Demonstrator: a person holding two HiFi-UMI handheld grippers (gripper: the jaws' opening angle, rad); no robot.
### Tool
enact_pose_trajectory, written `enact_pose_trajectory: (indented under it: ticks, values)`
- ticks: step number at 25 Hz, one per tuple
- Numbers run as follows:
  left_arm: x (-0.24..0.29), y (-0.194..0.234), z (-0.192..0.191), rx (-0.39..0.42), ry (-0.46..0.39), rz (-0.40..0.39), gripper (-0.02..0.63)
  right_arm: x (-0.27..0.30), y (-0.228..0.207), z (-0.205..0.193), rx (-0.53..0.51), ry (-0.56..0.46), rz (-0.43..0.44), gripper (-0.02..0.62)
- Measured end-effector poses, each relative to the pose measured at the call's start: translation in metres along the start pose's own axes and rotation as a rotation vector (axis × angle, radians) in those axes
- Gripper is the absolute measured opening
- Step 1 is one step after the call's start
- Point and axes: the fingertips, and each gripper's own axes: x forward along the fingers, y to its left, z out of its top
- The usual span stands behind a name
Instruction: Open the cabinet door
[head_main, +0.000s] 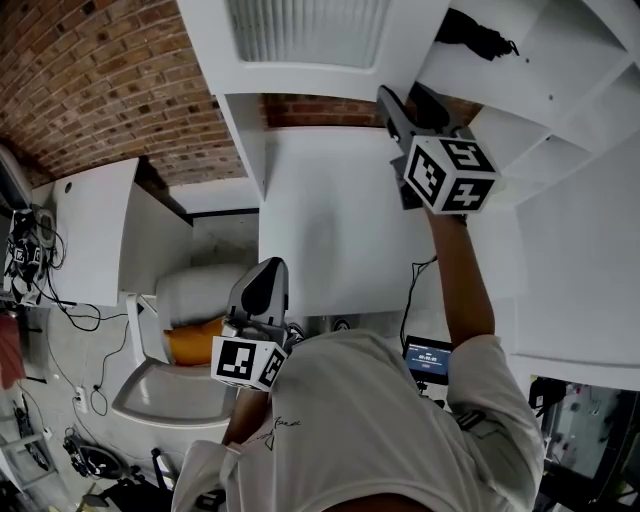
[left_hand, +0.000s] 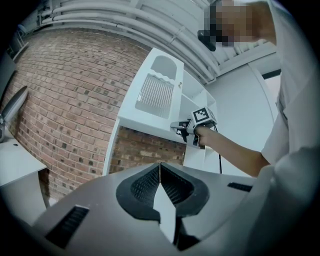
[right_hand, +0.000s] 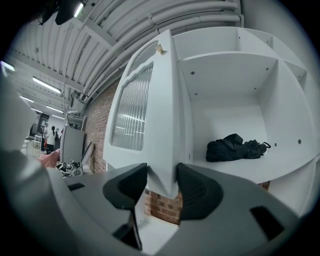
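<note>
Nearest to us, the left gripper (left_hand: 160, 172) is held low by the body. Its jaws are closed together with nothing between them, and it has no part in this step.

Higher and further out, the right gripper (right_hand: 162, 186) is raised to the cabinet door (right_hand: 150, 100). Its jaws stand fairly wide, one on each face of the door's lower corner. As far as we can see, both pads lie against the panel, so the door is gripped by its thickness.

The door, white with a ribbed glass pane, already stands well away from the cabinet front. The shelf (right_hand: 225, 167) is open to view, and a dark bundle (right_hand: 235, 147) lies on it. Beyond all this is the brick wall (head_main: 120, 80).

We judge the step in hand to be swinging the door wider. To do it well, we should keep the jaws square to the panel, because a grip so near the corner can slip off easily. The hand should follow the curve of the door around its hinges, which we cannot see, and not pull in a straight line. A slow, even pull is better than a jerk.
</note>
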Motion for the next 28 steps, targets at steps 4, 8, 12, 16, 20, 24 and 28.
enact_pose_trajectory:
  ticks: [4, 8, 12, 16, 20, 24, 28]
  values:
    - [-0.004, -0.002, -0.001, -0.005, 0.003, -0.001, 0.020, -0.008, 0.003, 0.001, -0.003, 0.002, 0.003, 0.184]
    - [-0.006, -0.004, -0.003, -0.005, 0.004, -0.006, 0.020, -0.014, 0.006, 0.000, -0.007, 0.003, 0.011, 0.172]
    - [-0.009, -0.007, -0.004, -0.005, 0.006, -0.012, 0.020, -0.020, 0.010, 0.000, -0.008, 0.005, 0.015, 0.163]
    - [-0.011, -0.011, -0.006, 0.007, 0.014, -0.017, 0.020, -0.025, 0.012, 0.000, -0.005, 0.003, 0.018, 0.156]
    - [-0.012, -0.011, -0.006, 0.014, 0.022, -0.019, 0.020, -0.028, 0.014, 0.000, -0.002, 0.001, 0.018, 0.152]
    - [-0.012, -0.012, -0.008, 0.019, 0.027, -0.021, 0.019, -0.031, 0.017, 0.000, -0.001, -0.001, 0.022, 0.147]
    - [-0.013, -0.014, -0.009, 0.022, 0.034, -0.025, 0.019, -0.035, 0.019, 0.000, 0.005, -0.004, 0.025, 0.143]
